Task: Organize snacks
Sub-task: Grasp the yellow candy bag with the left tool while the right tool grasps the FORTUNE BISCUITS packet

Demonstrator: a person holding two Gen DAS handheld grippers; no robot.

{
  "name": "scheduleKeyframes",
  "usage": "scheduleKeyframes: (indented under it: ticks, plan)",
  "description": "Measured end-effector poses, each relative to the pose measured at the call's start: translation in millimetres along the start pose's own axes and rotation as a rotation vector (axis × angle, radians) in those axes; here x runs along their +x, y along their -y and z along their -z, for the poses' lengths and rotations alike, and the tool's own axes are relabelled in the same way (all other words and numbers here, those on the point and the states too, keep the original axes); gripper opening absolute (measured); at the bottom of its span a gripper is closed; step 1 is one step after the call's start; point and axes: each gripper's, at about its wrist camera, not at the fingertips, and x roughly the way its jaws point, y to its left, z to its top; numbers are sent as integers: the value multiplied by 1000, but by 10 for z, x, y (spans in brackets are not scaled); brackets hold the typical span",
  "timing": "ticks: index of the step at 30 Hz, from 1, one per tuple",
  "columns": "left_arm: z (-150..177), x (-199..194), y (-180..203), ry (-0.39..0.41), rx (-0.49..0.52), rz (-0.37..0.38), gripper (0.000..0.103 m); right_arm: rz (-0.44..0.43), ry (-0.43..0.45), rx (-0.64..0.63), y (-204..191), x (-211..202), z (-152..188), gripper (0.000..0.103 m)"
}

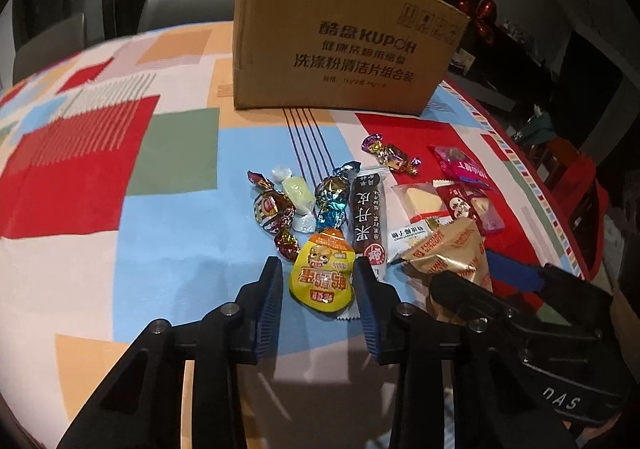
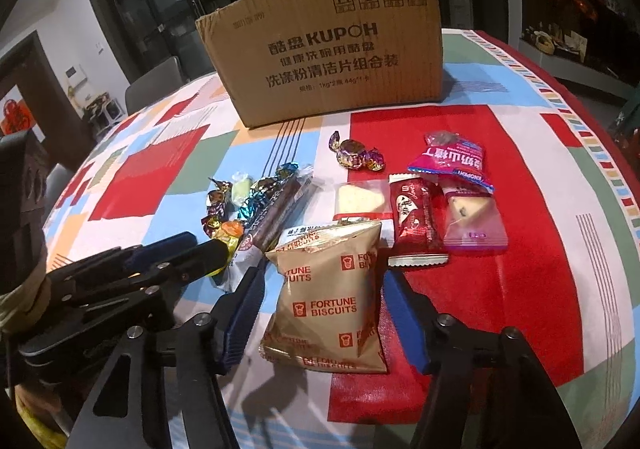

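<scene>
A cardboard box (image 1: 344,37) stands at the back of the table; it also shows in the right wrist view (image 2: 332,45). Several snacks lie in front of it. My left gripper (image 1: 318,269) is open, its fingers on either side of a yellow snack packet (image 1: 322,273). My right gripper (image 2: 324,277) is open around a gold Fortune Biscuits bag (image 2: 328,297) that lies flat on the cloth. The same bag shows in the left wrist view (image 1: 448,249). Neither packet is gripped.
Foil candies (image 1: 276,209), a dark long bar (image 1: 368,221), a wafer pack (image 2: 360,201), a red packet (image 2: 414,221), a pink bag (image 2: 452,161) and a purple candy (image 2: 352,153) lie on the patterned tablecloth (image 1: 120,169). Chairs stand behind the table. The table edge curves at the right.
</scene>
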Motion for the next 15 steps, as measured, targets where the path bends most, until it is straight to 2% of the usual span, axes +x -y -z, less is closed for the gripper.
scheduleKeyframes:
  ticks: [5,9,12,15]
  plan:
    - [-3,72,-12,-15,-23,15,35,-4,-23,5,4,59,-25,55]
    - [-5,84,15,-10,-5,-3,28,-8,-25,-3,6,66,-30,51]
    - [-6,74,19,-13,-7,-1,27,-11,-20,-29,-19,52,-35,45]
    - [2,16,42,-4,-5,-14,27,-11,-9,-51,-41,17,-37,45]
